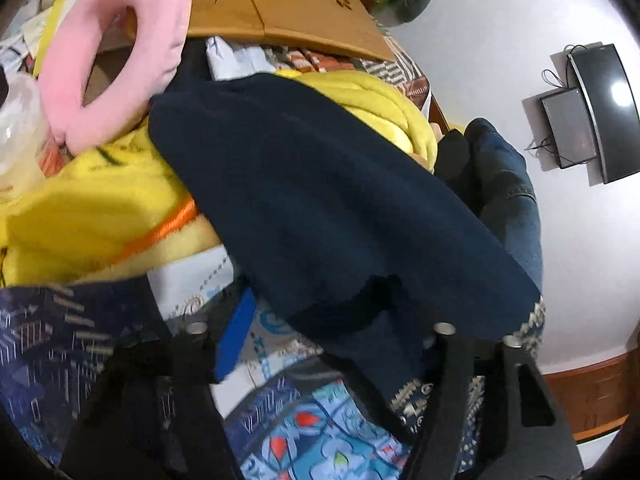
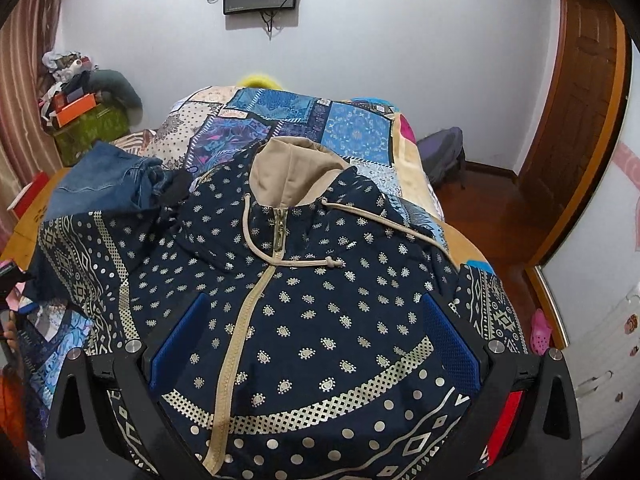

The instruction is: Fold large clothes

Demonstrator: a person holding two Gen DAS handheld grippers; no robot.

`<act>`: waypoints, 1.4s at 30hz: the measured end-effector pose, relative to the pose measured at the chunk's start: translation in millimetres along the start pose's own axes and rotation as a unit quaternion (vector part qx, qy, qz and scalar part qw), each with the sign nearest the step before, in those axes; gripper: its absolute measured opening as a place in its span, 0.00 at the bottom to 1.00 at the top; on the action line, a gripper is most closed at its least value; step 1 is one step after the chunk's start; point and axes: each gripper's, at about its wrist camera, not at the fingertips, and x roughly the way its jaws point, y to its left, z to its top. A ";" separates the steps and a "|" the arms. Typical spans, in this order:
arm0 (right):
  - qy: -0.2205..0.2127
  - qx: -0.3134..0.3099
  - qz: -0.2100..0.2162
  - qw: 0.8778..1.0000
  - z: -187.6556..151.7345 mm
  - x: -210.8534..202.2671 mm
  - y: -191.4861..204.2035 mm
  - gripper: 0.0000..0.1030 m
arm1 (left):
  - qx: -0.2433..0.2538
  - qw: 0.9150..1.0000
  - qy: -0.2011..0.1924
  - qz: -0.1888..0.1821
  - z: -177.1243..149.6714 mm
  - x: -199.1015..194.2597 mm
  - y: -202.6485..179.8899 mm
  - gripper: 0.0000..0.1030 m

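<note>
Nearest, the right gripper (image 2: pixel 316 344) is spread open over the soft, light hooded jacket (image 2: pixel 304 304) on the bed (image 2: pixel 352 128); the left gripper (image 1: pixel 320 344) is half-closed around a sleeve-like navy fold (image 1: pixel 328 200), contact unclear; a hem grasp is judged best

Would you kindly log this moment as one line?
task: fold | item: hoodie flat, zipped | right gripper: open, jaws astride the front | left gripper: at dark cloth | fold: not begun

Bed with patchwork quilt (image 2: pixel 352 128), patterned navy hoodie (image 2: pixel 320 300) spread flat on it, blue jeans (image 2: pixel 104 184) bunched beside the hoodie
</note>
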 end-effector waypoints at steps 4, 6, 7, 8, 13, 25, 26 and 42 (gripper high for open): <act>-0.002 -0.004 -0.004 1.000 0.7 -0.1 0.2 1.00 | 0.046 0.998 -0.015 0.051 3.0 0.6 -15.5 0.10; -0.002 -0.004 -0.007 1.000 1.5 -0.9 -0.4 1.00 | 0.064 0.995 -0.026 0.065 3.9 -3.4 -24.0 0.08; -0.002 -0.004 -0.007 1.000 1.9 -1.8 -0.8 1.00 | 0.078 0.994 -0.040 0.072 2.5 -11.0 -32.2 0.06; -0.002 -0.005 -0.006 1.000 2.3 -2.8 -1.3 1.00 | 0.086 0.992 -0.047 0.075 2.9 -14.7 -34.8 0.06; -0.008 0.001 -0.005 1.000 4.2 -9.2 -7.1 1.00 | 0.143 0.984 -0.090 0.055 -5.4 -60.6 -75.8 0.04; -0.029 0.003 0.007 1.000 5.1 -22.8 -25.2 1.00 | 0.312 0.936 -0.154 -0.059 -64.0 -147.9 -237.3 0.04; -0.029 0.003 0.008 1.000 5.2 -23.3 -28.3 1.00 | 0.328 0.930 -0.152 -0.072 -74.1 -150.6 -252.5 0.04; -0.022 0.031 -0.010 0.999 -8.0 -23.2 -80.1 1.00 | 0.511 0.847 0.043 -0.142 -273.0 -60.2 -371.5 0.03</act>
